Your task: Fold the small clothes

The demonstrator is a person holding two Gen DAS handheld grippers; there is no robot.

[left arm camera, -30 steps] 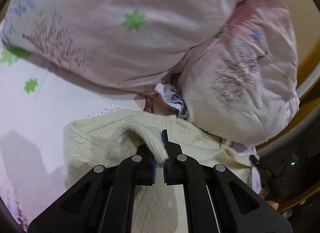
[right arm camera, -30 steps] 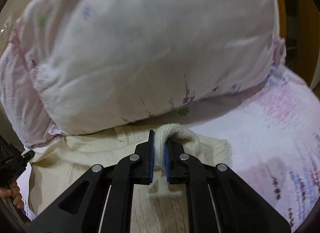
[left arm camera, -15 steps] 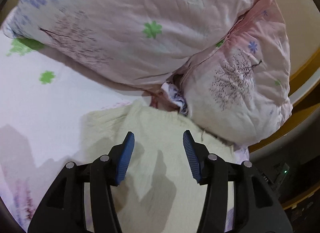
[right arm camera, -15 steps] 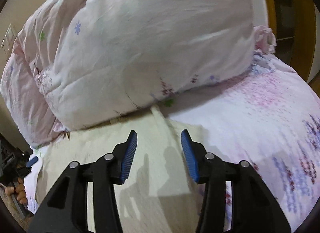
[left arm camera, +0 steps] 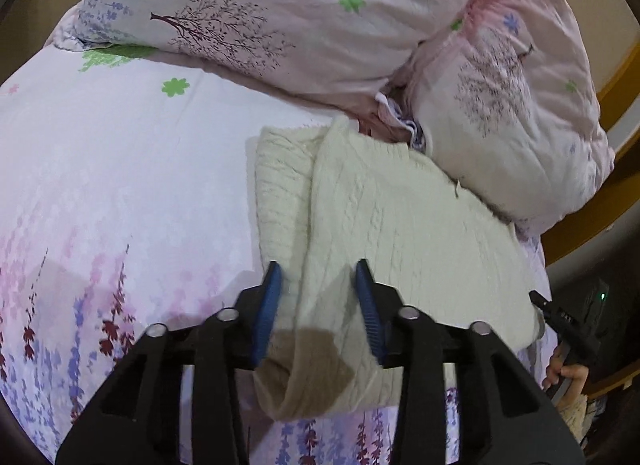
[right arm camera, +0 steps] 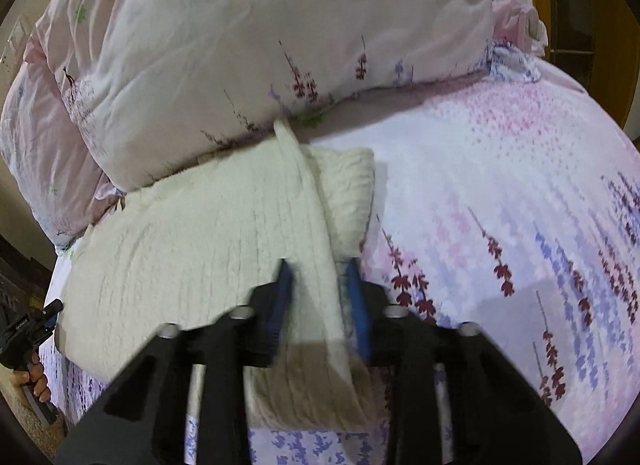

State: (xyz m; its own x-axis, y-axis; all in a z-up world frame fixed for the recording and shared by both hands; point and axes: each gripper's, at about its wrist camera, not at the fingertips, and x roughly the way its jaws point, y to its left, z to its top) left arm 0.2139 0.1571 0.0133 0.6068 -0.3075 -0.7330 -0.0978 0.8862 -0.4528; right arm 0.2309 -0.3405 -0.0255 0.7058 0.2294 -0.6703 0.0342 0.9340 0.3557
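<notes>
A cream cable-knit sweater [left arm camera: 400, 225], folded into a long block, lies on a white bedsheet printed with pink and purple lavender sprigs [left arm camera: 100, 185]. In the left wrist view it runs from about 12 o'clock down to 6 o'clock, its far end touching a bulky pale pink quilted duvet with tree and flower prints [left arm camera: 320, 17] piled at 12 to 2 o'clock. A folded-over flap covers most of the block, leaving a strip of the lower layer showing along its 9 o'clock side.

The left gripper [left arm camera: 318, 285] hovers over the near end of the sweater, its blue-padded jaws apart and closing, with the flap's edge between them; the pads do not press on the knit. In the right wrist view the right gripper [right arm camera: 318, 285] stands likewise over the sweater's [right arm camera: 200, 233] near end, jaws apart and closing either side of a raised fold, though blur hides whether the pads touch it. A person's hand [right arm camera: 34, 379] holding the other tool shows at 8 o'clock there.
</notes>
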